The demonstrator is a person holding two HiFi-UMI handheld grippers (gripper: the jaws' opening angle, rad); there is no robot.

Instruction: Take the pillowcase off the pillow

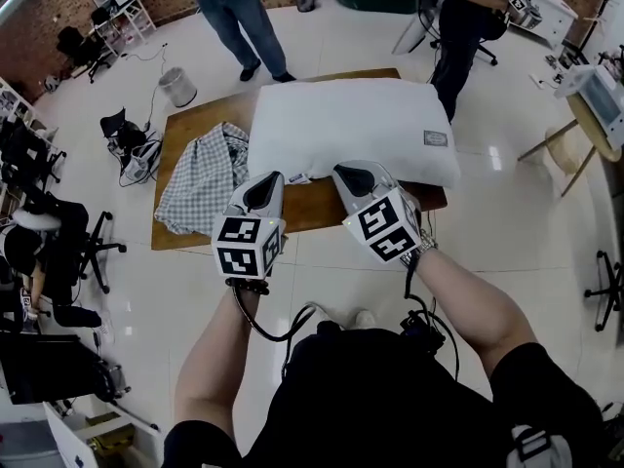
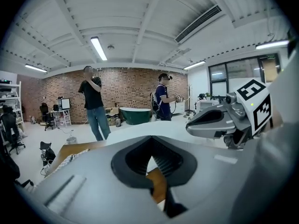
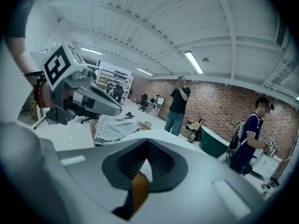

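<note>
I hold both grippers up over the near edge of the wooden surface (image 1: 190,125), side by side and apart from each other, pointing out across it. The left gripper (image 1: 271,181) has its fingers (image 2: 135,158) pressed together with nothing pinched; through the small gap below the tips I see only a sliver of white pillow and brown wood. The right gripper (image 1: 353,178) is the same: its fingers (image 3: 161,160) are closed on each other and empty. Neither gripper touches anything on the surface.

The pillow (image 1: 351,130) lies bare and white across the right and middle of the surface, its far edge towards the back and its right end reaching past the wood. It has a small grey label (image 1: 436,138) near its right end. The pillowcase (image 1: 203,178), a grey-and-white check, is off the pillow and lies crumpled just to its left, touching the pillow's left end and draping towards the front left corner of the surface. In the right gripper view the pillowcase (image 3: 112,127) shows in a heap below the left gripper (image 3: 88,101).

Beyond the surface, two people stand on the pale floor, one (image 1: 239,13) near the far left corner and one (image 1: 463,18) by the far right. A small bin (image 1: 177,87) stands on the floor to the left.
</note>
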